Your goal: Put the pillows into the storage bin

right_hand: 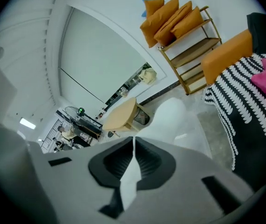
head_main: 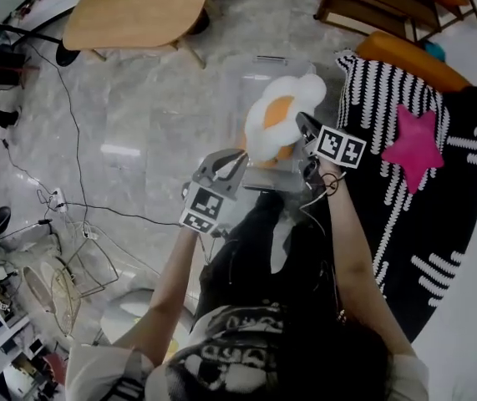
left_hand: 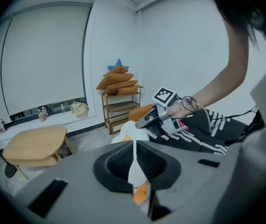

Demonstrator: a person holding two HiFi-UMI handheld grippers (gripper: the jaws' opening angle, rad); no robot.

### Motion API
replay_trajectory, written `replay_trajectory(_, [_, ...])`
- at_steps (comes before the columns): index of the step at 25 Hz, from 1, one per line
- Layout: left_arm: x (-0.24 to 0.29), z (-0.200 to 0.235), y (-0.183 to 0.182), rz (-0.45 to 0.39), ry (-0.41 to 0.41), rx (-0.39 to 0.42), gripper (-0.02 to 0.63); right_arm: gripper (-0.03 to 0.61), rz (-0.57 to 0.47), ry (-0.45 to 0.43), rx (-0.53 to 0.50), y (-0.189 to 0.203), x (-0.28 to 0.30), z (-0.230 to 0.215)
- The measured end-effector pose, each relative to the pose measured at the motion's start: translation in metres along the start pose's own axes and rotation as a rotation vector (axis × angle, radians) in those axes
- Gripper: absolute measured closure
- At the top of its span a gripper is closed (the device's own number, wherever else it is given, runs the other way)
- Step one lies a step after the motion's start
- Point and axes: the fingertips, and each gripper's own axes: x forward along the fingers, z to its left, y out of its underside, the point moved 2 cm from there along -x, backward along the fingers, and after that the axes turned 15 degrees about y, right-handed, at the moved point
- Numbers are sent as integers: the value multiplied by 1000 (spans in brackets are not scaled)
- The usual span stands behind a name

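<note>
I'm logging the pillow (head_main: 278,119) as soft plush cloth, the storage bin (head_main: 259,63) as clear glossy plastic. The floor (head_main: 138,124) is shining like polished stone, the table (head_main: 138,8) is showing smooth matt wood, and the rug (head_main: 459,199) is looking like woven cloth.

Gripping one pillow (head_main: 281,107) from both sides, arms out in front.
Reaching forward with left arm (head_main: 169,286) and right arm (head_main: 351,249) nearly straight, wrists close together. Pinching a white-and-orange fold with the left gripper (head_main: 236,164), jaws pressed together on it; clamping white fabric with the right gripper (head_main: 303,125), jaws likewise closed. Tilting both grippers somewhat downward, marker cubes facing up.
</note>
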Motion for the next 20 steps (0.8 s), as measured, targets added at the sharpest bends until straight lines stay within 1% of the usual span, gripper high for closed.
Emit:
replay_trajectory(1, [-4,6,5,2,-7,-7,597,571,2,0,2,0,11,6])
replay_trajectory(2, [-7,11,11,6,-11,-13,597,554,13,-5,3,1,20,11])
replay_trajectory(4, [-11,16,20,14,-15,-23,597,479,43,-20,-31,8,29,20])
replay_trajectory(6, [-13,19,25,16,-13,-30,597,452,66,-16,-98,17,30,25])
replay_trajectory(7, [-13,20,26,16,-10,-31,597,448,75,-11,-124,22,30,26])
replay_trajectory(9, [-12,21,25,11,-1,-25,597,445,88,-1,-139,32,27,24])
replay_trajectory(15, [-1,12,9,-19,46,13,597,431,80,23,-114,42,9,9])
replay_trajectory(20, [17,-9,-9,-8,128,67,597,430,39,48,-84,35,-17,-8])
